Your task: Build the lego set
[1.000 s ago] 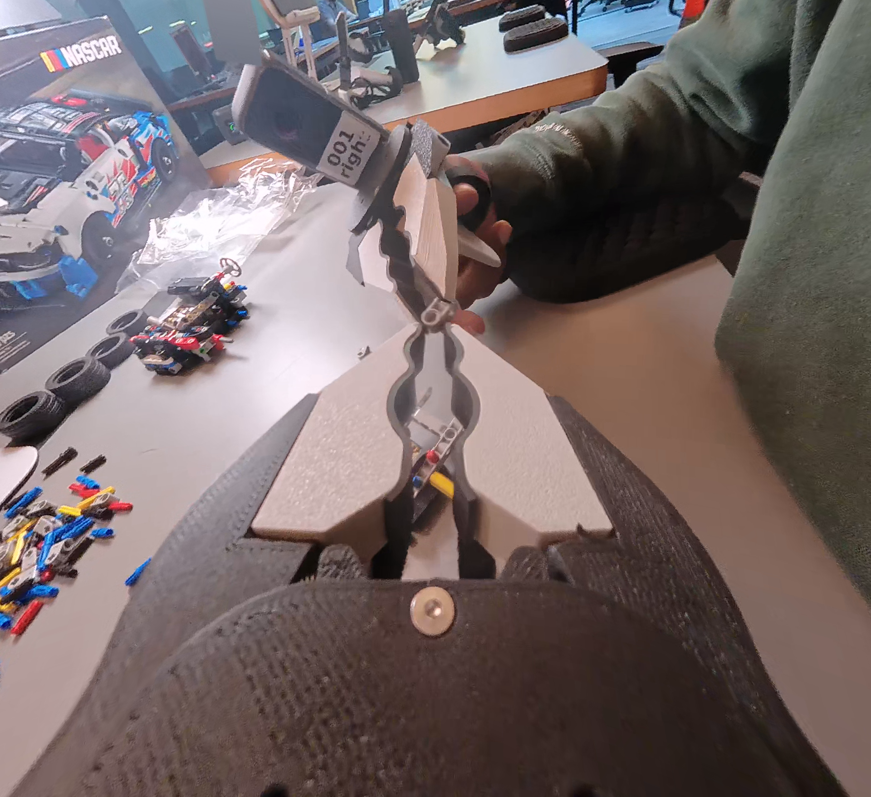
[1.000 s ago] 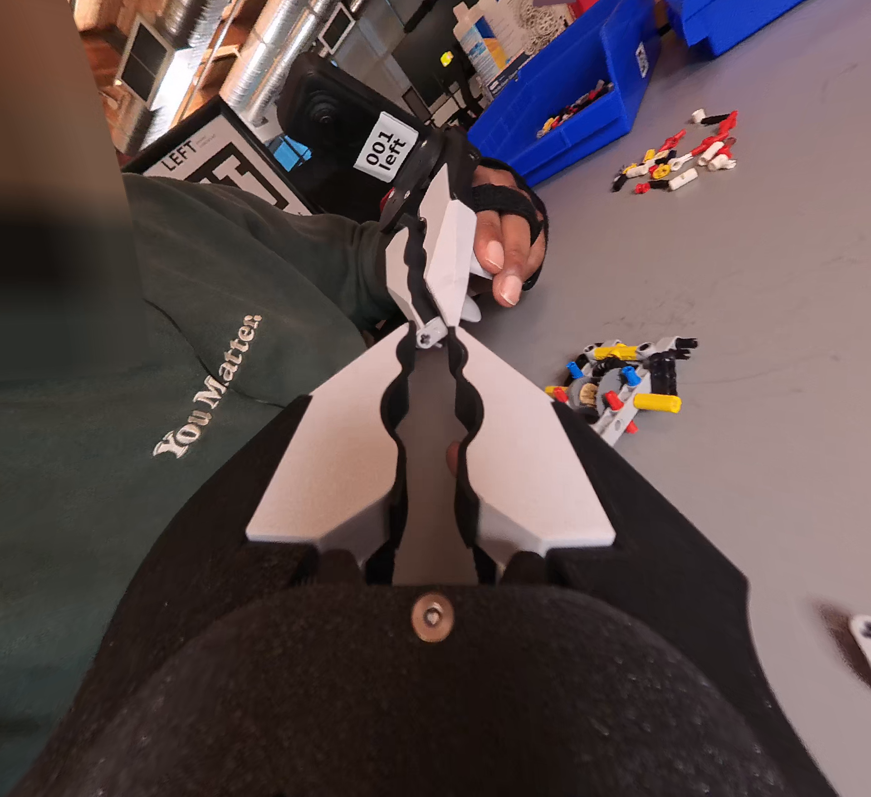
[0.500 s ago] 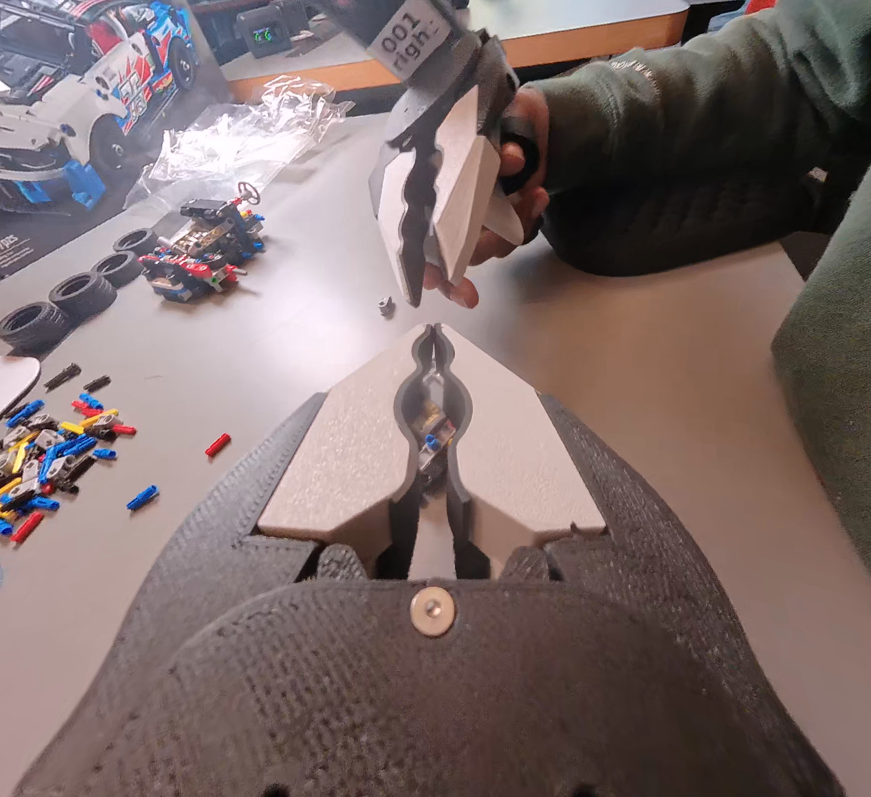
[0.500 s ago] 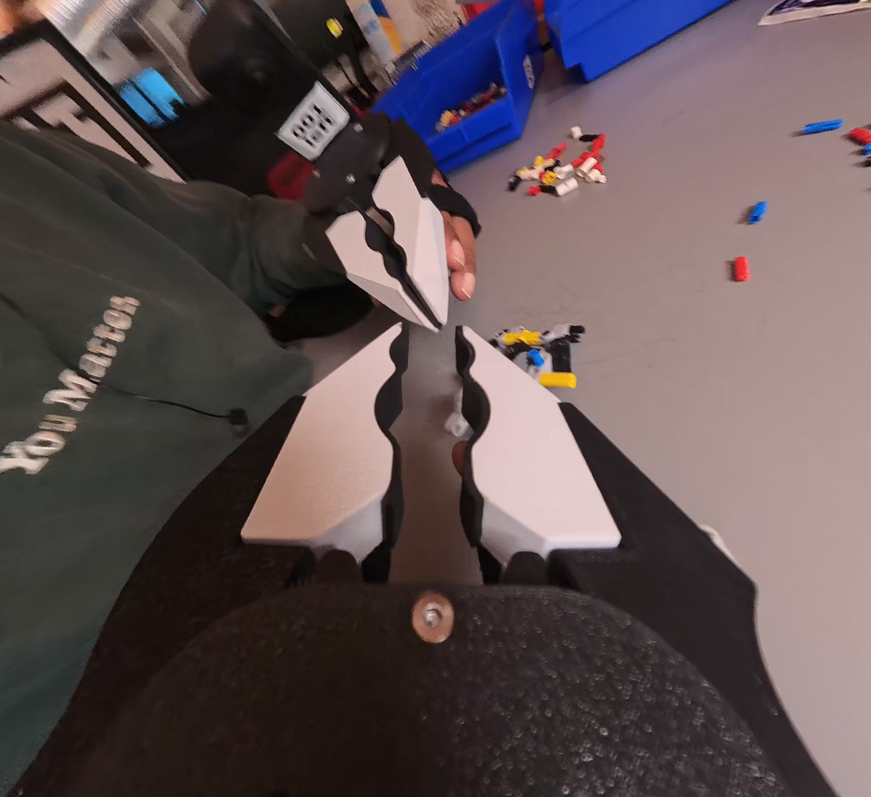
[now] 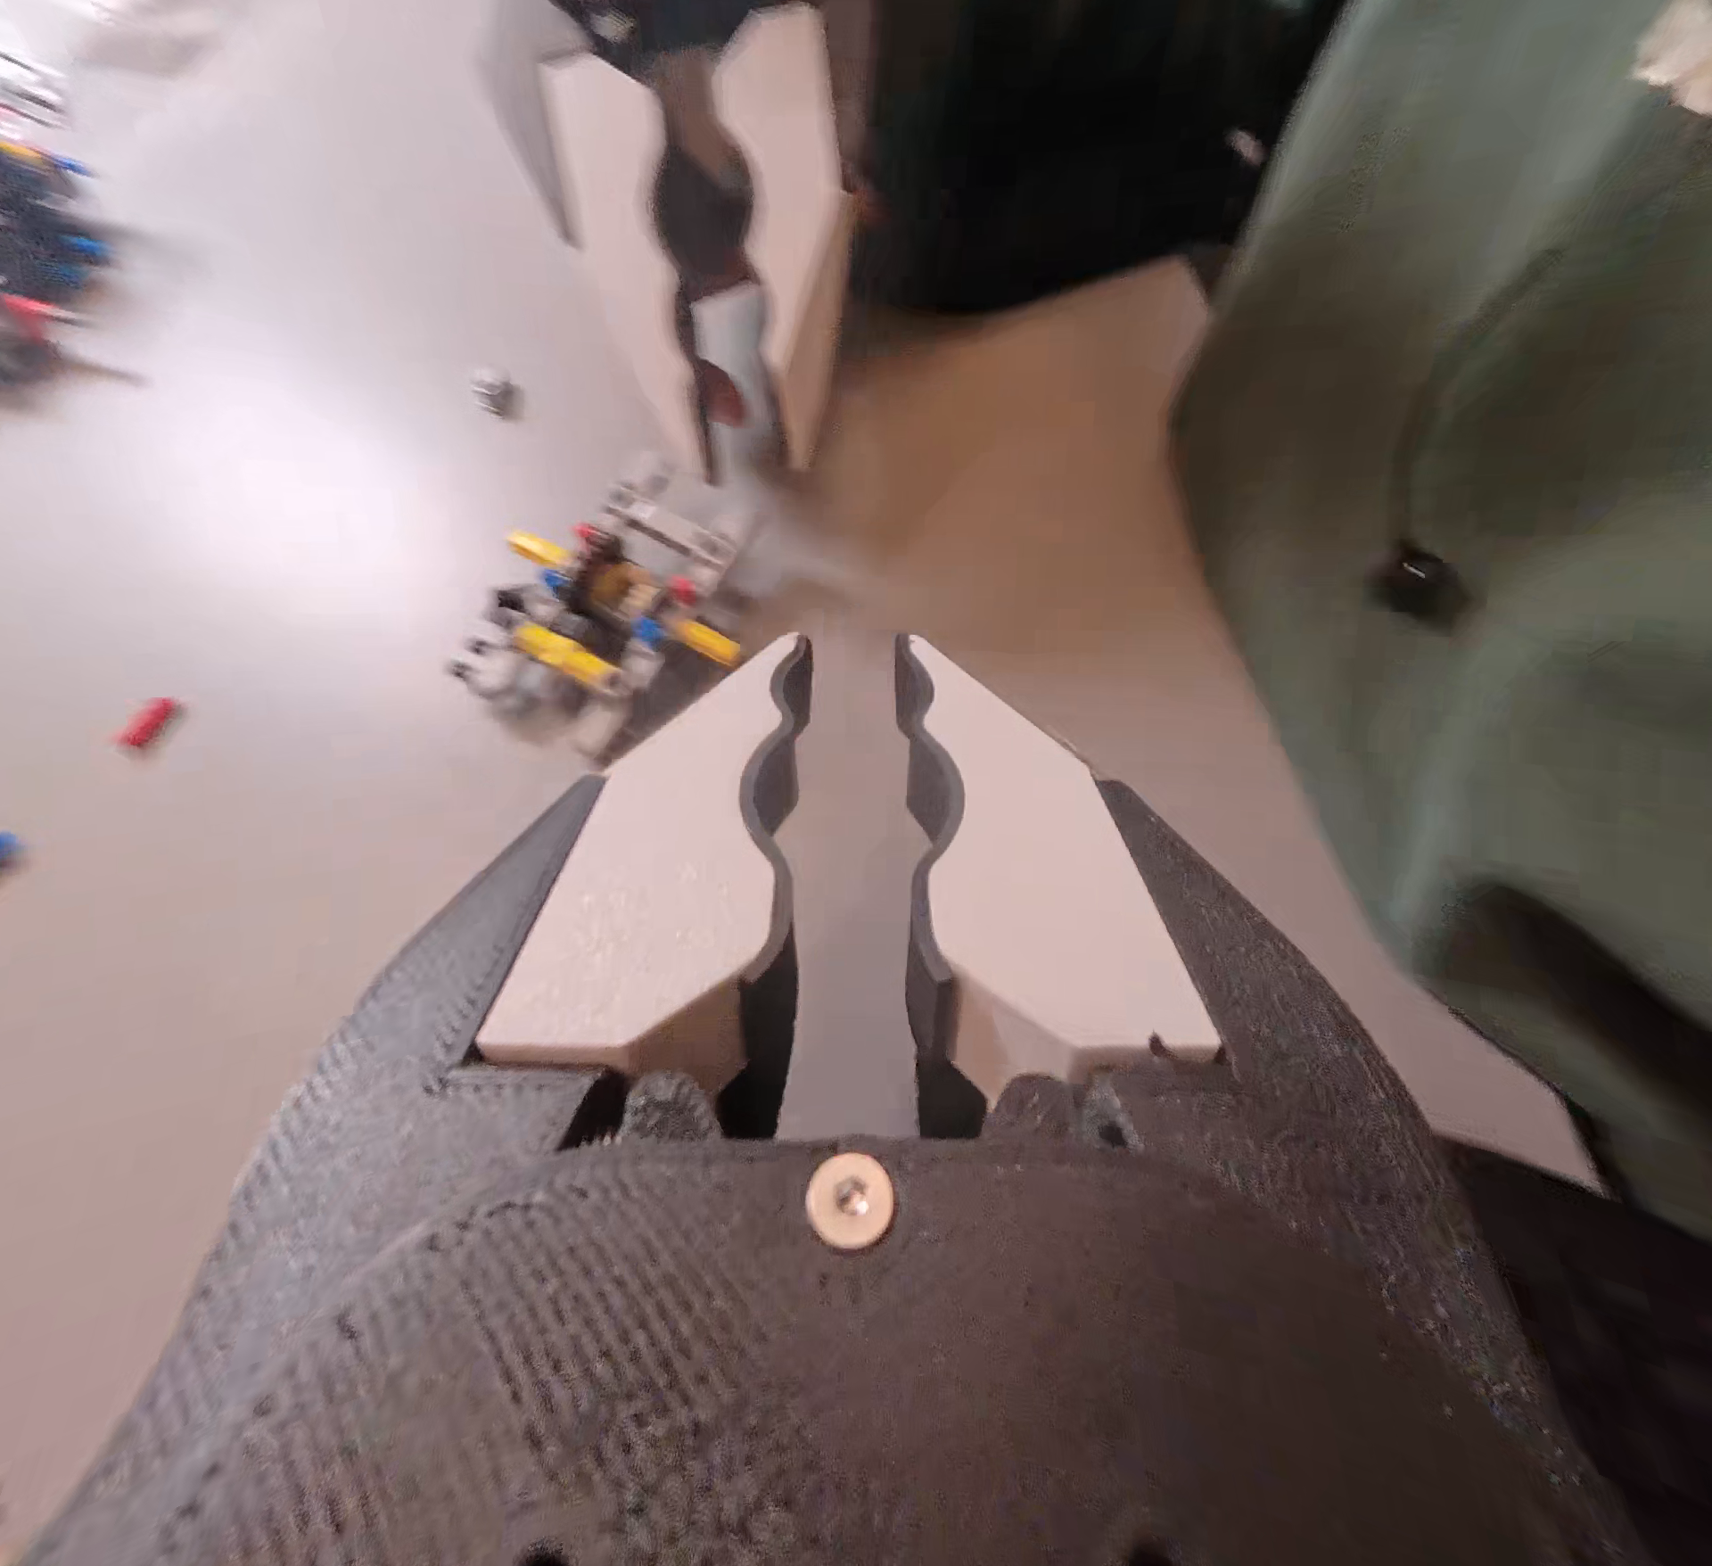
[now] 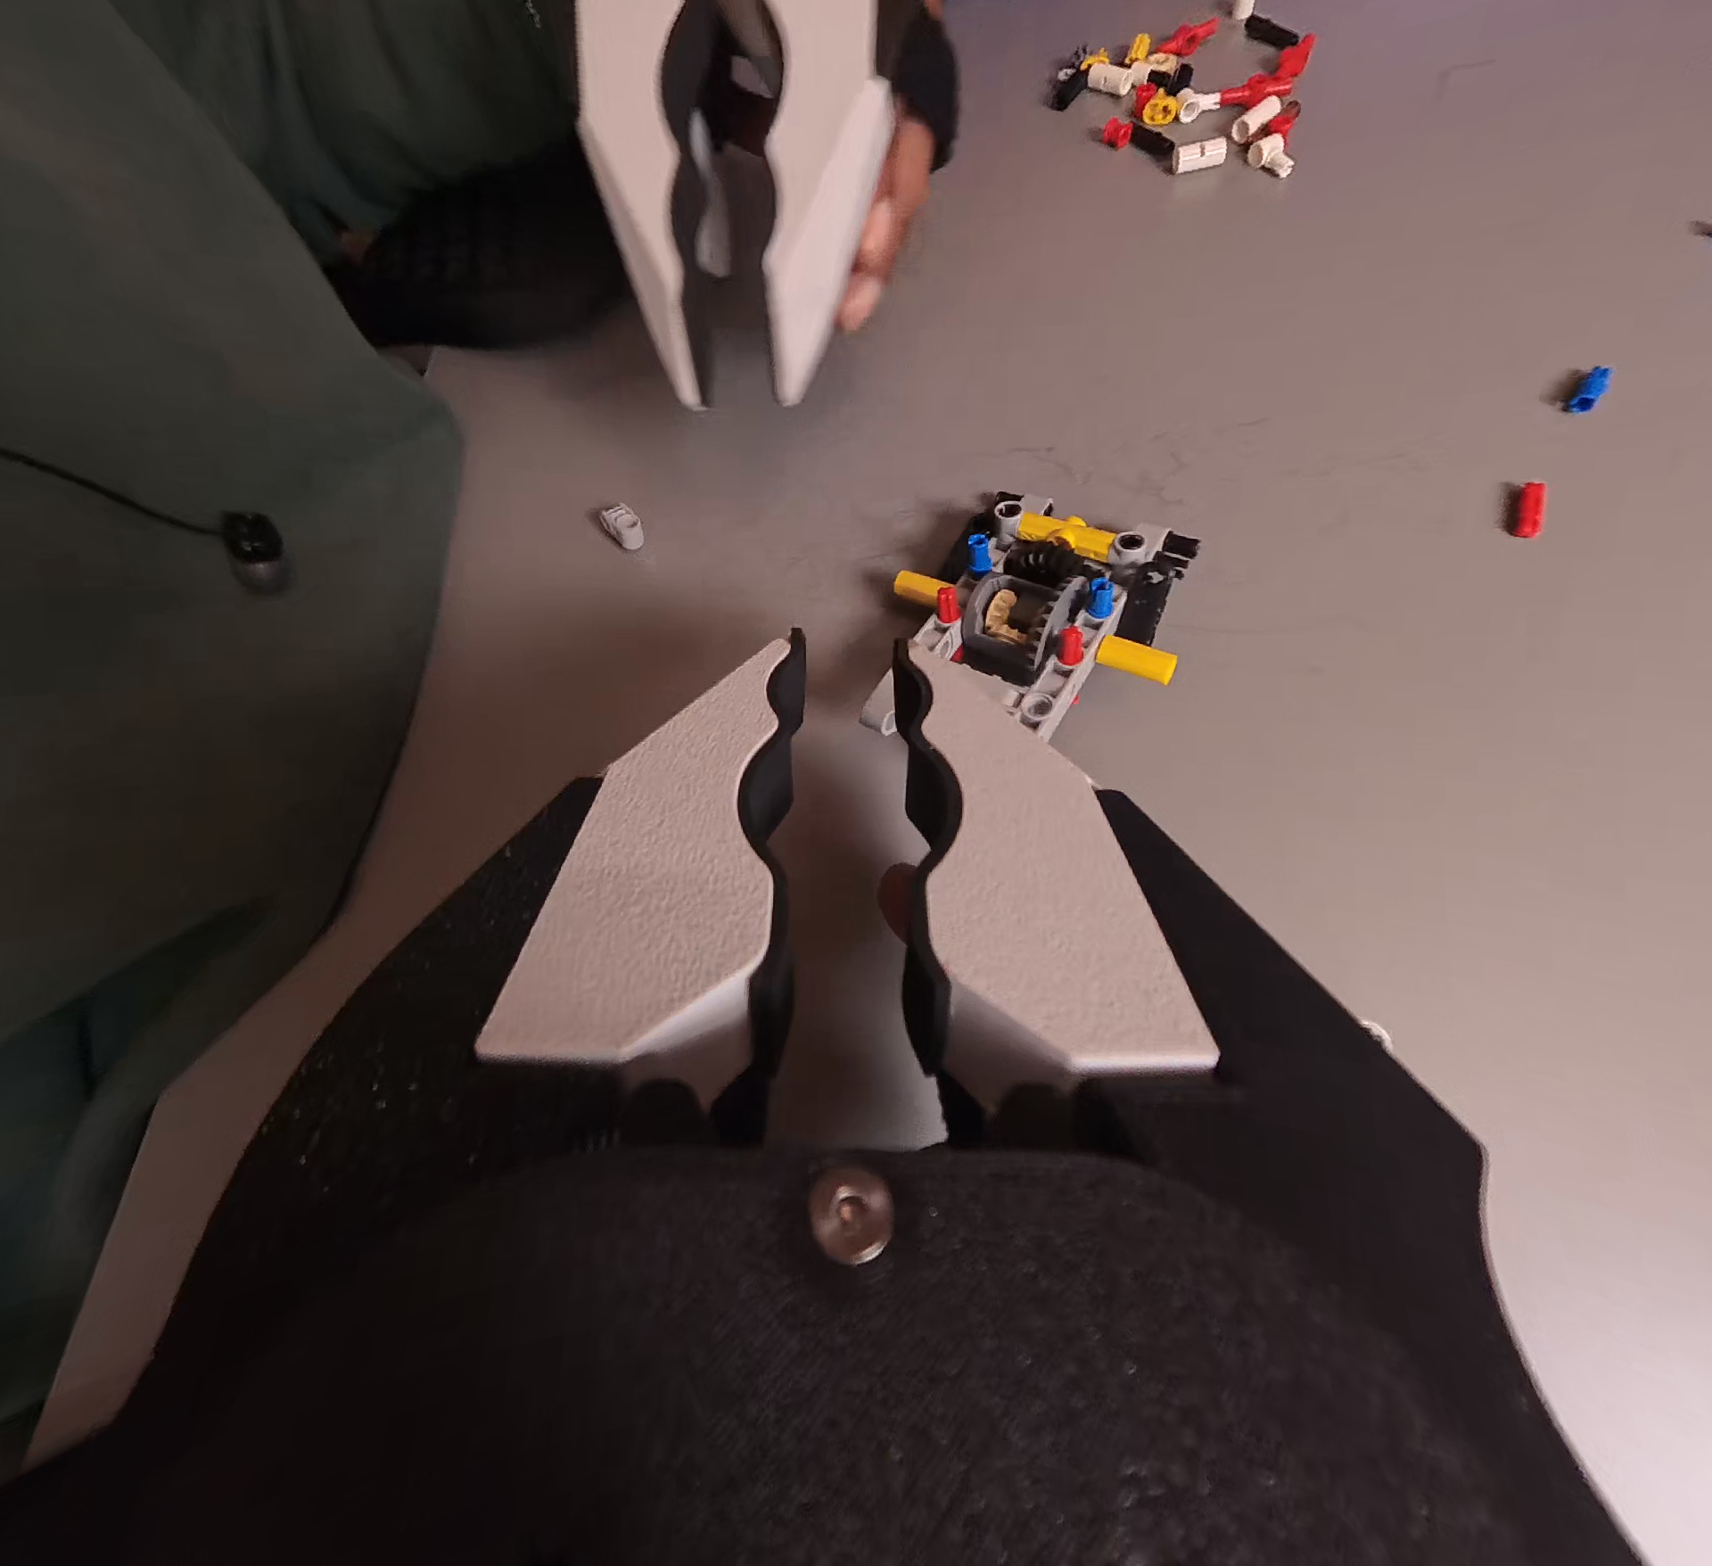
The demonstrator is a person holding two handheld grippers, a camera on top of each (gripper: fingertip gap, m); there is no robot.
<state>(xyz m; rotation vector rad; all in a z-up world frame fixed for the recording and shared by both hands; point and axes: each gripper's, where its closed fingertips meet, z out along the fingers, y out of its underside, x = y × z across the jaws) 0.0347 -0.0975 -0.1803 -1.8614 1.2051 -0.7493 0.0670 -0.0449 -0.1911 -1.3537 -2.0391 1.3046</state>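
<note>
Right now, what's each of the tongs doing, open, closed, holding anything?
Left tongs: open, holding nothing.
Right tongs: open, holding nothing.

left gripper [image 5: 850, 641]: jaws parted, holding nothing | right gripper [image 6: 845, 651]: jaws parted, holding nothing | both tilted down toward the table, tips facing each other, apart
</note>
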